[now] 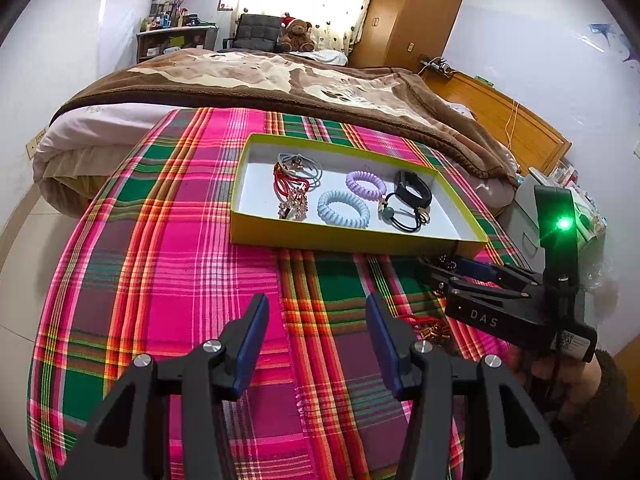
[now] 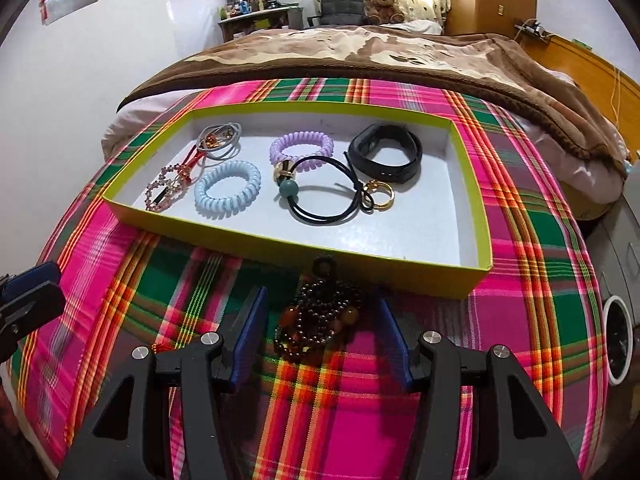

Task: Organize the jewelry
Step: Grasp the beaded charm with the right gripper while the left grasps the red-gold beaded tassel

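A yellow-green tray [image 1: 352, 240] [image 2: 280, 242] on the plaid cloth holds a blue coil hair tie [image 2: 227, 189], a purple coil tie [image 2: 301, 145], a black band [image 2: 386, 152], a black tie with a green bead [image 2: 320, 200], a gold ring [image 2: 382, 197], grey ties [image 2: 224, 138] and a pink beaded piece [image 2: 166, 190]. My right gripper [image 2: 322, 300] [image 1: 434, 274] is open in front of the tray. A dark beaded bracelet [image 2: 320, 320] lies on the cloth between its pads, untouched. My left gripper [image 1: 317, 308] [image 2: 36, 290] is open and empty over the cloth. A red cord with gold beads [image 1: 430, 330] lies beside its right finger.
The plaid cloth [image 1: 180, 240] covers the near end of a bed with a brown blanket [image 1: 280, 76]. A teddy bear [image 1: 296, 34] and a wooden wardrobe [image 1: 412, 12] stand behind. A hand [image 1: 560, 368] holds the right gripper. Grey drawers [image 2: 624, 232] sit at the right.
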`<act>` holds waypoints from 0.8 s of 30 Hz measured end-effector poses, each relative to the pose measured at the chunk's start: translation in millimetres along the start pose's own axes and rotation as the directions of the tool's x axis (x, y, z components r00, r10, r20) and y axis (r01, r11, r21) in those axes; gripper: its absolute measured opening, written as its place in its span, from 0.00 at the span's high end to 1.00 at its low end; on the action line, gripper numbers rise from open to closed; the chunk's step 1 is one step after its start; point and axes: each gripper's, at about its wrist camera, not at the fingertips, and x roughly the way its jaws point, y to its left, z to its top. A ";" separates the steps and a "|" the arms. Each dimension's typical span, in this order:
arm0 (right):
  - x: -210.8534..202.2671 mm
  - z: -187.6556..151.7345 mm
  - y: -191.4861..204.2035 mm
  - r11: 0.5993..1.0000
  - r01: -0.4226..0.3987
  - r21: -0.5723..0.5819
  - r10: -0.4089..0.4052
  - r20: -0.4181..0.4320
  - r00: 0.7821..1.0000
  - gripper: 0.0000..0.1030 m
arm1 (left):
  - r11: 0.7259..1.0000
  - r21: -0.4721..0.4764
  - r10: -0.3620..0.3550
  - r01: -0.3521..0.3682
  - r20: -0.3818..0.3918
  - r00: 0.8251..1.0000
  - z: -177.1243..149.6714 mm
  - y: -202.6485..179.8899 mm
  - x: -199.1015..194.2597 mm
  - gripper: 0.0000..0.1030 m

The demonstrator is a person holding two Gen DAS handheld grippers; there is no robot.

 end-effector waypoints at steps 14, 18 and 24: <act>-18.2 -6.7 -19.5 0.997 -0.004 0.074 0.001 0.046 0.999 0.74 | 0.999 0.048 -0.024 0.025 -0.032 0.999 -2.8 -23.1 6.6 0.49; -33.1 -9.8 -26.4 0.995 -0.029 0.091 0.022 0.083 0.996 0.74 | 0.995 0.080 -0.049 0.053 -0.048 0.998 -5.4 -38.7 11.7 0.49; -50.8 -18.9 -33.0 0.994 -0.041 0.102 0.030 0.109 0.994 0.74 | 0.987 0.130 -0.088 0.098 -0.084 0.993 -13.1 -66.5 22.1 0.49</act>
